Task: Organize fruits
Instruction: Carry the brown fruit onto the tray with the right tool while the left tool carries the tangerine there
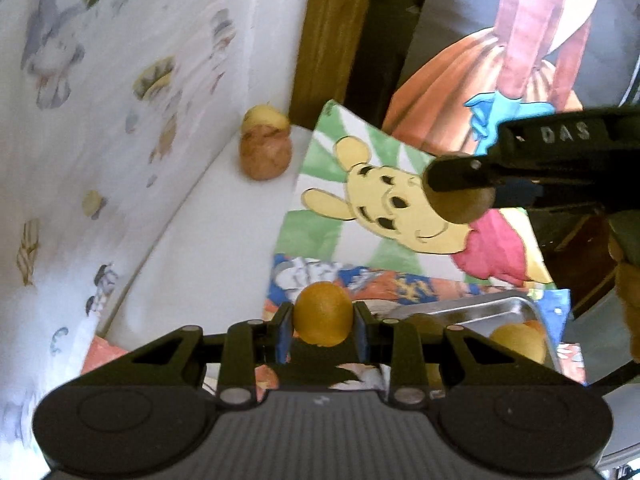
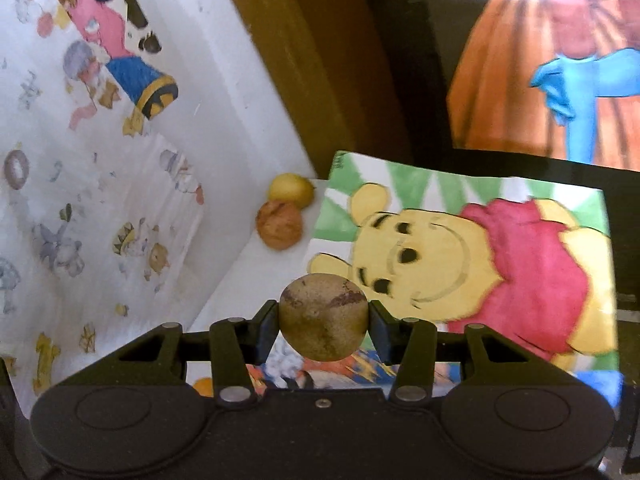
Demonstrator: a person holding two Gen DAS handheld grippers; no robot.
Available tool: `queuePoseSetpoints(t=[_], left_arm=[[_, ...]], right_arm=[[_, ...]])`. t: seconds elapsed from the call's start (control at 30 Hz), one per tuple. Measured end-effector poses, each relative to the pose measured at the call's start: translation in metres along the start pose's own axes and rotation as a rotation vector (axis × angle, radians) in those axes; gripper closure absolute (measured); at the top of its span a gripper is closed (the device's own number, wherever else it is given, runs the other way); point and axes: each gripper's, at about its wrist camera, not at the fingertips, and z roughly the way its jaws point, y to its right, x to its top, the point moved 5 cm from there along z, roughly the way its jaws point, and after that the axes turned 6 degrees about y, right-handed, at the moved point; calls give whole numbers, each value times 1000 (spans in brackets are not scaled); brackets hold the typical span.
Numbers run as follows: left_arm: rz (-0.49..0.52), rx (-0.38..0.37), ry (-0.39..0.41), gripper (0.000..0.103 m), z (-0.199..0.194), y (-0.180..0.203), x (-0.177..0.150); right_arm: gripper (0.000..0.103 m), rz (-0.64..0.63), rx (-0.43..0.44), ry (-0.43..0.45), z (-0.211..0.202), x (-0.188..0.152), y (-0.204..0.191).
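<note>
My left gripper [image 1: 322, 326] had its jaws pinching an orange fruit [image 1: 322, 314] at lower centre, beside the metal tray [image 1: 496, 306]. My right gripper [image 2: 323, 318] clamped a brown fruit [image 2: 323, 316]; two fruits [image 2: 284, 212] sat mid-frame on the white surface [image 2: 256, 276].

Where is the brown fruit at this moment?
The brown fruit is clamped in the right gripper, held above the bear picture. In the left wrist view it appears at right, beyond the orange fruit.

Steel tray [image 1: 480, 308] half hidden; yellow fruit [image 1: 520, 342] partly hidden.
</note>
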Motion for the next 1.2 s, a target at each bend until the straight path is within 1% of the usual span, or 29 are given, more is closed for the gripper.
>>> queuePoseSetpoints(t=[0.1,0.3,0.47,0.63,0.8,0.9,1.1,1.2], left_arm=[[8,-15,11,69,-11,15,-3],[15,-34,9,69,-32,45,-19],[21,-45,-17,69,-45,66,-40],[28,-48,-57,69,-52,77,-62],[29,-44,-92,69,-54,81,-77],[33,-44,-113,69,-53,82,-84],[18,-47,-170,69,-45,83,-99],[-13,-53,-219,69,-38,82,-106]], right_arm=[[53,15,-24,12,-28,-15,15],[53,22,-61,32,-75,-46,35],[53,31,-78,29,-103,-70,48],[53,55,-100,5,-122,-100,59],[53,128,-128,-15,-133,-130,69],[53,150,-141,-39,-132,-143,73],[53,128,-158,-56,-124,-144,77],[53,99,-162,-69,-116,-140,77]])
